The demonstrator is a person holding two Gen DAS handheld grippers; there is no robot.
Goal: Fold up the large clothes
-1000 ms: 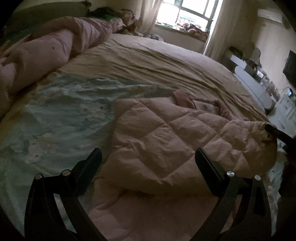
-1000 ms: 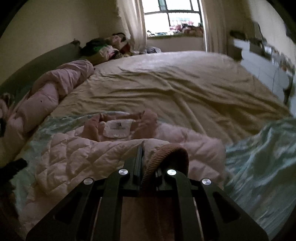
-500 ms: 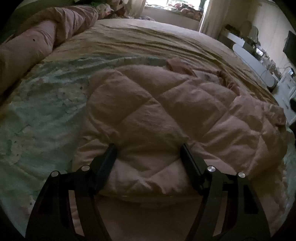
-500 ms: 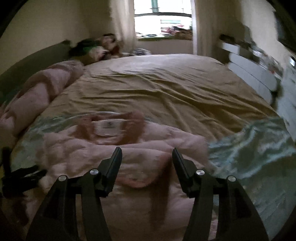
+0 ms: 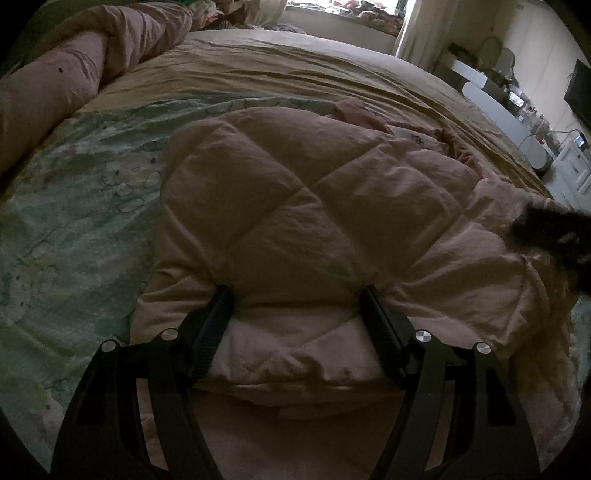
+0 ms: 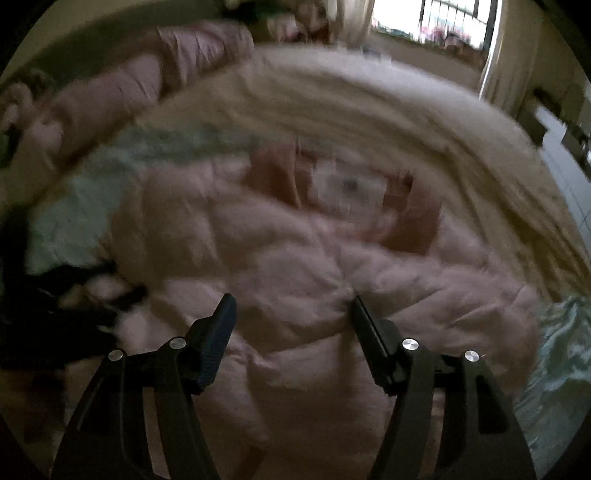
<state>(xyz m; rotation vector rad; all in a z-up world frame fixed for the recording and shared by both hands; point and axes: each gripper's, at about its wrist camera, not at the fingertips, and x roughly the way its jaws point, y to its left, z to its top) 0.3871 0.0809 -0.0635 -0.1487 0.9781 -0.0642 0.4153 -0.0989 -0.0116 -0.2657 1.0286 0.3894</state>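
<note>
A pale pink quilted jacket (image 5: 303,206) lies on the bed with its sleeves folded in. In the right wrist view the jacket (image 6: 295,266) shows its darker pink collar and white label (image 6: 347,184) at the far end. My left gripper (image 5: 297,301) is open, its fingers straddling a puffy fold at the jacket's near edge. My right gripper (image 6: 291,306) is open and empty just above the jacket's near part. The right wrist view is blurred. The right gripper shows as a dark blur at the right of the left wrist view (image 5: 554,229).
The jacket rests on a mint patterned sheet (image 5: 74,206) over a tan bedspread (image 5: 295,66). A rolled pink duvet (image 5: 66,74) lies along the left side. A window (image 6: 436,22) is beyond the bed, with white furniture (image 5: 517,122) to the right.
My right gripper opened and let go of the jacket's ribbed cuff, then swung left over the jacket. My left gripper moved forward and down onto the jacket's near fold.
</note>
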